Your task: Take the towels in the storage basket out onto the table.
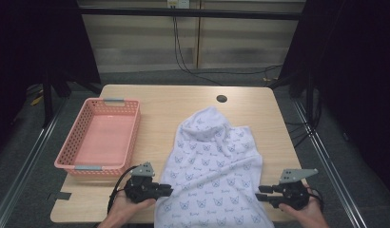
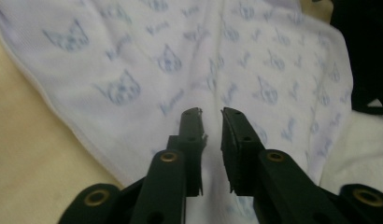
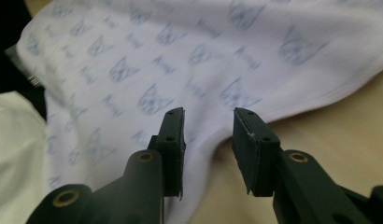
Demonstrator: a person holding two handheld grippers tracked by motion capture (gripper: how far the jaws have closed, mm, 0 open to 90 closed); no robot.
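Basket (image 1: 100, 137) of pink plastic sits empty near the left edge of the table (image 1: 160, 97), its long side running from the near edge toward the far one, probably waiting to receive folded laundry. Just right of it, by the near edge, the left gripper (image 1: 168, 191) lies in the person's left hand (image 1: 121, 209) and points right, at the left border of the garment (image 1: 217, 166). In the left gripper view its jaws stand a narrow gap apart with the cloth lying under and between them; the pads do not look pressed on the fabric, so I judge nothing is held.

That garment, white with a small blue cat-face print, lies flat over the middle and right half of the table. Its long axis runs from the near edge, where it is widest and hangs over a little, toward the far edge, leaning slightly left as it narrows to a rounded end short of the dark hole (image 1: 221, 99) in the tabletop. Spread out like this, it seems laid ready for folding, with each side border within reach of one hand.

At the near right corner the right gripper (image 1: 260, 193), in the right hand (image 1: 305, 213), points left at the garment's right border. Its jaws are open somewhat wider; one is over the cloth edge, the other over bare wood, gripping nothing.
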